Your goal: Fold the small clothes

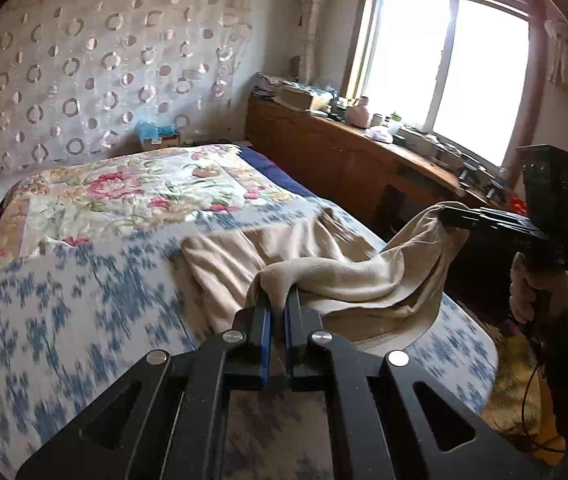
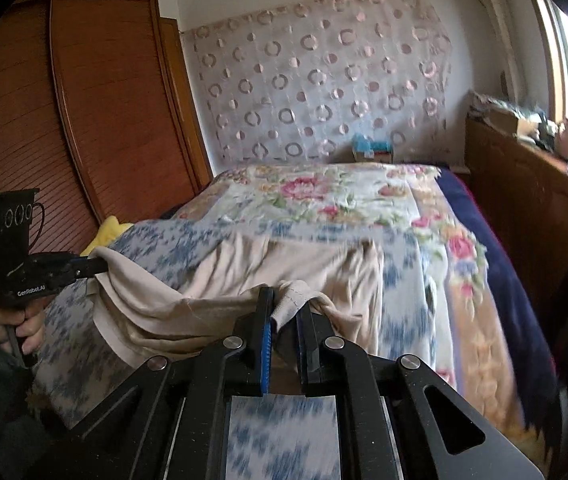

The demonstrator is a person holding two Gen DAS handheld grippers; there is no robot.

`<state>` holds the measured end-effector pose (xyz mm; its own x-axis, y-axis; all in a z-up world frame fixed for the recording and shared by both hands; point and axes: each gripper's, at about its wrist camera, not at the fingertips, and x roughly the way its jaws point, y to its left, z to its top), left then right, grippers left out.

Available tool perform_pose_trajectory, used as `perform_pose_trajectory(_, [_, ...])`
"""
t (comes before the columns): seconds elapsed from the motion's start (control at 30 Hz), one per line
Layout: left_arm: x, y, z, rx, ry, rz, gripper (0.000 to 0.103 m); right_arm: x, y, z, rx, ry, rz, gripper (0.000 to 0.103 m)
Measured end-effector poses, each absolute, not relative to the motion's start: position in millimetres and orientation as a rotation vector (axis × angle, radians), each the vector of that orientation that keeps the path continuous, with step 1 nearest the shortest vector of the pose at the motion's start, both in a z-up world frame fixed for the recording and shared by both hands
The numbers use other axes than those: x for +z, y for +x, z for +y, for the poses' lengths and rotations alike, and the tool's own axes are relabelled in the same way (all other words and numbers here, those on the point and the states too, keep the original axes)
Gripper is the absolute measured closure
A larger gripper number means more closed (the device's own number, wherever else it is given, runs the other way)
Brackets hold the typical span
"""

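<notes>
A beige garment (image 1: 348, 276) lies on the bed's near end, its near edge raised off the blue-patterned cover. My left gripper (image 1: 278, 294) is shut on one corner of that edge. My right gripper (image 2: 286, 306) is shut on the other corner, with a hemmed fold bunched between its pads. Each view shows the other tool too: the right gripper (image 1: 450, 216) comes in from the right, the left gripper (image 2: 100, 266) from the left. The garment (image 2: 244, 276) sags between the two grips, and its far part rests on the bed.
The bed (image 1: 84, 280) carries a blue-and-white cover over a floral quilt (image 1: 136, 192). A wooden counter (image 1: 364, 148) crowded with small items runs under the window on the right. A wooden wardrobe (image 2: 84, 120) stands left of the bed. A person's hand (image 2: 24, 328) holds the left tool.
</notes>
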<state>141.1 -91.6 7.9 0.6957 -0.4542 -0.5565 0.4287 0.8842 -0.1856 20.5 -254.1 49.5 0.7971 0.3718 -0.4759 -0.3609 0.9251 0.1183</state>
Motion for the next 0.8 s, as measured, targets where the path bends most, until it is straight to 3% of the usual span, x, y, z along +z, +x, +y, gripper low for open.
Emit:
perform_pose_trajectory(0.27, [8, 206, -84, -0.449, -0.062, 0.658, 0.097, 39, 89, -255, 0.391, 0.049, 0.519, 0.093])
perform_pose_trajectory(0.7, [-42, 267, -84, -0.413, -0.059, 0.798, 0.097, 7, 195, -236, 0.356, 0.036, 0.638, 0.093])
perform_pose_trajectory(0.8, [-43, 263, -84, -0.430, -0.053, 0.808, 0.091, 7, 200, -231, 0.331, 0.022, 0.660, 0.093])
